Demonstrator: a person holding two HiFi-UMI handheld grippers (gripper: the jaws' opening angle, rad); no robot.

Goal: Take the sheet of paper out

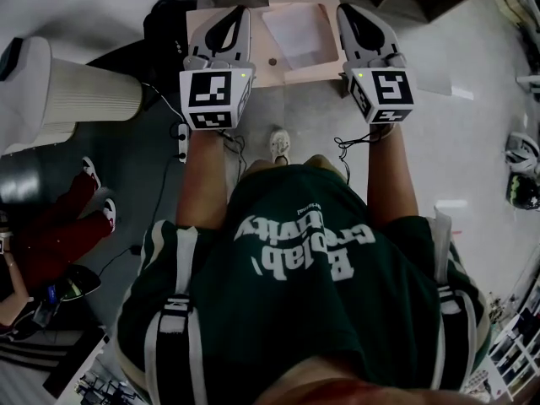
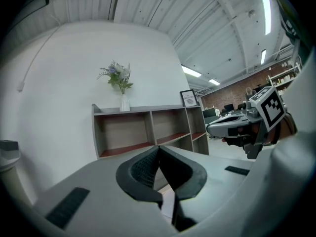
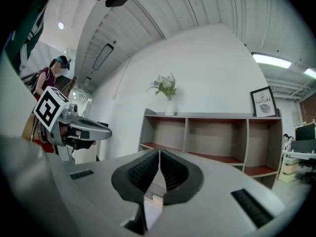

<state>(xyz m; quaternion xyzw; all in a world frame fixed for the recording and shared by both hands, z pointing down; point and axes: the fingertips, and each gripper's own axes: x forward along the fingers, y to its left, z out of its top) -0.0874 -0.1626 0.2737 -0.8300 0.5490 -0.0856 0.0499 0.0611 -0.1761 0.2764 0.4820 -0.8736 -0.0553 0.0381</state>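
Grey shelving (image 2: 148, 130) fills the background. At the head view's top centre, the sheet of paper (image 1: 295, 34) lies in a tan cardboard tray (image 1: 268, 69). Left tongs (image 1: 240, 13) and right tongs (image 1: 344, 10), both closed and empty, flank it. Best to open one and pinch a free edge.

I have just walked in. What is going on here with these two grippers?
A person holds the left gripper and the right gripper level, one at each side of a tan tray with a white sheet of paper inside. Both grippers' jaws are together. Whether they pinch the tray's edges is unclear. The sheet is not yet out.
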